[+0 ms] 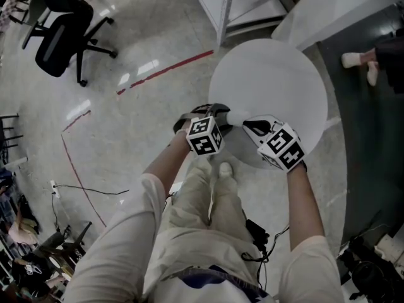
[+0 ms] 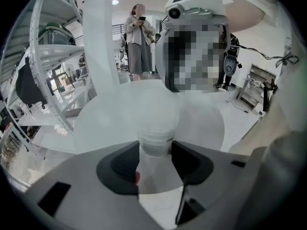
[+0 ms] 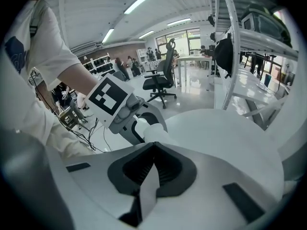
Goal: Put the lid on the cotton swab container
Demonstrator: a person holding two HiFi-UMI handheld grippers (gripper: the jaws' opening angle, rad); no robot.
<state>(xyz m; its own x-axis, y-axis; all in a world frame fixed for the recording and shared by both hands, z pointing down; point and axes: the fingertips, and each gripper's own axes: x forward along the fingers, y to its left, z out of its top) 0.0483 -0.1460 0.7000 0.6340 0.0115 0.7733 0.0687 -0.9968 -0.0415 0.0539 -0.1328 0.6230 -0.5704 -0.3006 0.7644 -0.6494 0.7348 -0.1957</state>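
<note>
A small translucent white cotton swab container (image 2: pixel 154 133) with a ribbed neck stands upright between the jaws of my left gripper (image 2: pixel 156 150), which is shut on it. In the head view the container (image 1: pixel 237 115) hangs over the near edge of the round white table (image 1: pixel 271 74), between my left gripper (image 1: pixel 219 114) and my right gripper (image 1: pixel 248 124). The right gripper (image 3: pixel 152 146) is shut, and its tips meet right at the container's white top (image 3: pixel 154 131). I cannot tell whether the lid is a separate piece.
A black office chair (image 1: pixel 60 33) stands at the far left, and a white shelf frame (image 1: pixel 240 5) rises behind the table. Someone's feet (image 1: pixel 363 62) show at the right edge. A person (image 2: pixel 136 37) stands beyond the table. Cables lie on the floor by my legs.
</note>
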